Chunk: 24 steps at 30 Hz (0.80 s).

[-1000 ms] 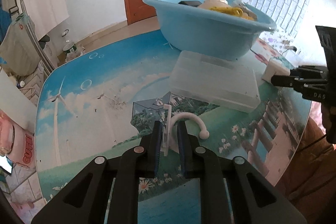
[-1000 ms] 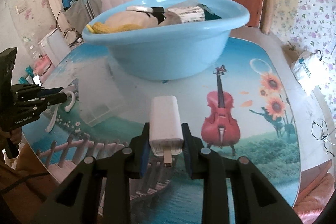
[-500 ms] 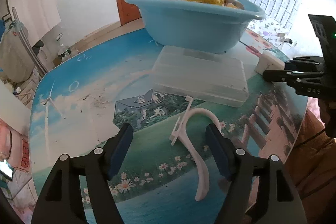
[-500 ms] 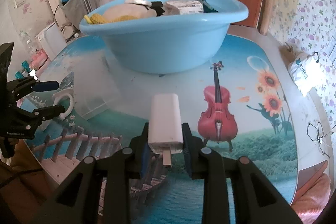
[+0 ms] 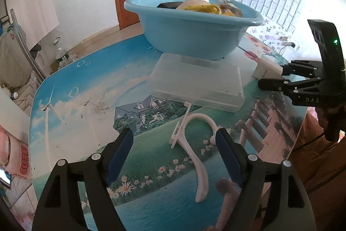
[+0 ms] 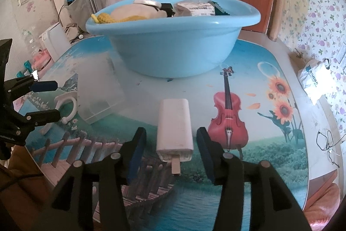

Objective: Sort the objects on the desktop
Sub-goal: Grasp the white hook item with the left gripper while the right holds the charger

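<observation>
The charger (image 6: 175, 129) lies lengthwise between the right gripper's (image 6: 172, 149) just-opened, untouching jaws, while the hook (image 5: 194, 144) lies between the wide left gripper (image 5: 174, 152).

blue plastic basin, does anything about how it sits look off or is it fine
The blue plastic basin looks askew: in the left wrist view its near edge seems to rest on the far edge of the frosted clear plastic box, so its rim tilts. It is also heaped above the rim. Nothing looks spilled or broken.
</observation>
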Tool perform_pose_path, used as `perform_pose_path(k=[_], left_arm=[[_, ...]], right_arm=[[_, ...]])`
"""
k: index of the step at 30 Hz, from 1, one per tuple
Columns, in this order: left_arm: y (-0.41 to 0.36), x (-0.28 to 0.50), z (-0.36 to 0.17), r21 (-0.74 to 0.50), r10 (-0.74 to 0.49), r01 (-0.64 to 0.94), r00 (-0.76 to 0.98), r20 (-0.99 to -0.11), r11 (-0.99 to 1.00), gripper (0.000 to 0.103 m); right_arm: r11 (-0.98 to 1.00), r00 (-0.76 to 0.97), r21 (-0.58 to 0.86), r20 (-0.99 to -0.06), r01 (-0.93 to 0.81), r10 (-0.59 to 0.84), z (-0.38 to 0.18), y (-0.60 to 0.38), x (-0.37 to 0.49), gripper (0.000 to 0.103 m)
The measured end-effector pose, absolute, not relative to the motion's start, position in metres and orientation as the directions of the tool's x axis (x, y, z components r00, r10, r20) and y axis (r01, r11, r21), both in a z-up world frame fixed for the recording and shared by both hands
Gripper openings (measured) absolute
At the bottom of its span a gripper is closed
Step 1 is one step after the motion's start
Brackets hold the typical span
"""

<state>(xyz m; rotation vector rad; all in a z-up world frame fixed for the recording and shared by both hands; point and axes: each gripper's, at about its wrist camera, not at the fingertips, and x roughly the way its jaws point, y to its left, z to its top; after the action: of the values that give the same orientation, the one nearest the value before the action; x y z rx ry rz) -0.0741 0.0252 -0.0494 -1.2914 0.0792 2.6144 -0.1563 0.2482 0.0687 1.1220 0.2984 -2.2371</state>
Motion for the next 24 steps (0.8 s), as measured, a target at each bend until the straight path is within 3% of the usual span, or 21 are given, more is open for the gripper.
perform_pose_path(k=[4,11,19,24], left_arm=[[0.028,-0.072,-0.045,-0.075,0.206,-0.236,-0.597,-0.775,-0.969,0.085],[0.046,-0.074,-0.054,-0.050,0.211,-0.283,-0.575,-0.790,-0.958,0.086],[0.056,-0.076,-0.065,-0.023,0.188,-0.286,-0.564,-0.804,-0.958,0.090],[0.055,-0.075,-0.067,-0.023,0.185,-0.275,-0.580,-0.793,-0.961,0.091]], right_arm=[[-0.791,-0.464,0.060,-0.781,0.609,-0.417,0.068,0.248,-0.156,0.049],[-0.790,-0.493,0.024,-0.769,0.613,-0.406,0.067,0.245,-0.153,0.049],[-0.801,-0.513,0.012,-0.762,0.599,-0.396,0.065,0.245,-0.154,0.061],[-0.805,-0.516,0.014,-0.761,0.594,-0.394,0.066,0.246,-0.154,0.062]])
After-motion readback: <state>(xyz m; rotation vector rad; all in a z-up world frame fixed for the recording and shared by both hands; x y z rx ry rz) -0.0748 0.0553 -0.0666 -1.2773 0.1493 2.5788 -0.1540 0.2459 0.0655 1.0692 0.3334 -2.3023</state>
